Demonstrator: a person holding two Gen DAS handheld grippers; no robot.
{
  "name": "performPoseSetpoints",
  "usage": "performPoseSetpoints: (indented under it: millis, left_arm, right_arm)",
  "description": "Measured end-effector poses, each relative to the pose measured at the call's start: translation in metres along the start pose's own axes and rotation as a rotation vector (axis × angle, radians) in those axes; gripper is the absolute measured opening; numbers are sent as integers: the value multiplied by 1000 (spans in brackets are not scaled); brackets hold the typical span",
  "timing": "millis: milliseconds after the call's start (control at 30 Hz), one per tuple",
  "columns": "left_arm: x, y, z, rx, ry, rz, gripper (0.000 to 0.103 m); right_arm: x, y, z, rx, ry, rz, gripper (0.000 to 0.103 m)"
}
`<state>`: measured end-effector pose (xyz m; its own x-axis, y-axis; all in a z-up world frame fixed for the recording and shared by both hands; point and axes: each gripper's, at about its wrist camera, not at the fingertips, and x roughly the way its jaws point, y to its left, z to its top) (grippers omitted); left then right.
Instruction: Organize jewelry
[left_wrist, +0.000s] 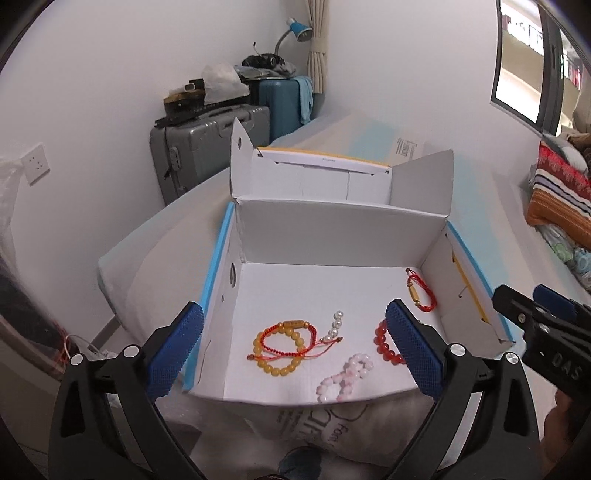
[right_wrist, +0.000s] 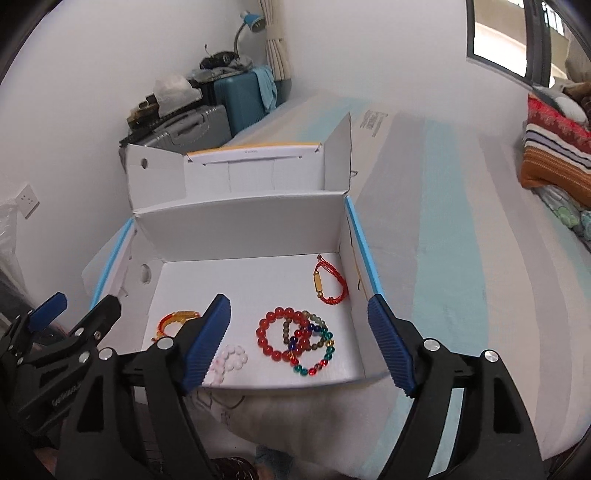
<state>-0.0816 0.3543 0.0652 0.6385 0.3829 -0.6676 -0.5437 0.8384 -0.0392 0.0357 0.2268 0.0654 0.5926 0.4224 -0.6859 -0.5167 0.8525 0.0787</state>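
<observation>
An open white cardboard box (left_wrist: 332, 236) with blue edges lies on a bed and holds several bracelets. In the left wrist view I see a yellow bead bracelet (left_wrist: 277, 363) tangled with a red cord one (left_wrist: 288, 341), a short pearl strand (left_wrist: 335, 328), a pink bead bracelet (left_wrist: 345, 376), a red bead bracelet (left_wrist: 384, 345) and a red cord bracelet with a gold tube (left_wrist: 421, 295). The right wrist view shows the red bead bracelet (right_wrist: 275, 334) overlapping a multicoloured one (right_wrist: 321, 354). My left gripper (left_wrist: 293, 350) and right gripper (right_wrist: 299, 338) are open and empty, above the box's near edge.
The box's lid (left_wrist: 317, 173) stands open at the back. Grey (left_wrist: 199, 147) and blue (left_wrist: 280, 107) suitcases stand by the wall beyond the bed. A striped pillow (right_wrist: 557, 155) lies at the right. A white printed bag (left_wrist: 332, 428) lies under the box's near edge.
</observation>
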Motion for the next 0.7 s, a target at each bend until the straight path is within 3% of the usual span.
performPoseSetpoints:
  millis: [333,700]
  left_arm:
    - [-33,-5,-27,6,-22,-6,97]
    - [-42,-9,-34,10,-30,2,97]
  right_arm:
    - [-35,0,-28,-16,-2,-18,77]
    - [-38,-4,-36,-5,14,-9,77]
